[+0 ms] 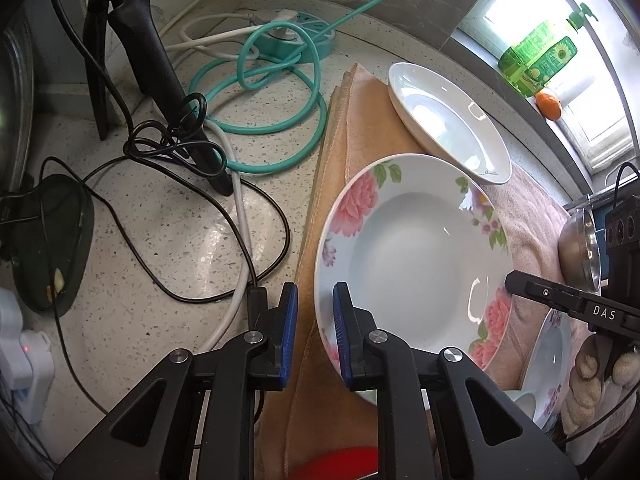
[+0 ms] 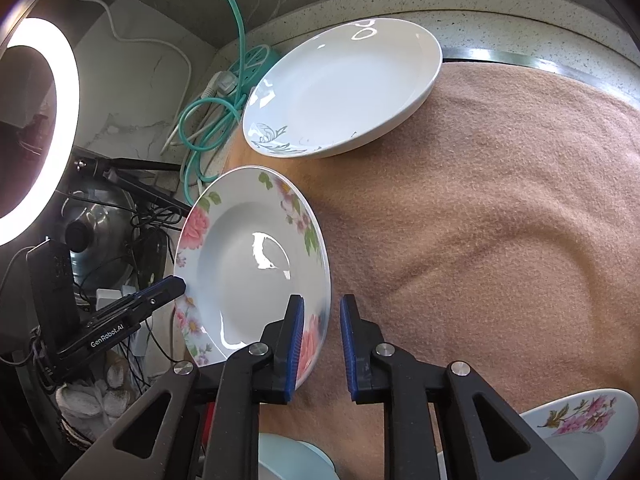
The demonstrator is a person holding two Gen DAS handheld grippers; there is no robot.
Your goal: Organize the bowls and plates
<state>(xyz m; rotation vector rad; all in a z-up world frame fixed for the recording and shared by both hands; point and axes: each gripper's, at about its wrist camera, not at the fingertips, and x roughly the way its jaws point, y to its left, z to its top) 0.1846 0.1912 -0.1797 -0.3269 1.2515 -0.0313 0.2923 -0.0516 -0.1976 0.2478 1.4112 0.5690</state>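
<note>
A deep plate with pink flowers (image 1: 408, 248) lies on the brown towel (image 1: 360, 136). My left gripper (image 1: 315, 320) is open, its jaws on either side of the plate's near-left rim. My right gripper (image 2: 322, 340) is open, its jaws astride the same plate's (image 2: 248, 256) right rim. The right gripper's fingertip (image 1: 516, 280) shows at the plate's right edge in the left wrist view. A plain white plate (image 1: 448, 120) with a grey leaf print (image 2: 340, 84) lies beyond it on the towel. Another flowered dish (image 2: 580, 420) sits at the lower right.
Teal cable coils (image 1: 272, 92), black wires (image 1: 180, 216), a tripod (image 1: 148, 60) and a power strip (image 1: 300, 32) crowd the speckled counter (image 1: 168, 240) to the left. A steel bowl (image 1: 580, 248) stands to the right. A ring light (image 2: 36, 120) glows at the left. A green bottle (image 1: 536, 56) and an orange (image 1: 549, 105) are on the sill.
</note>
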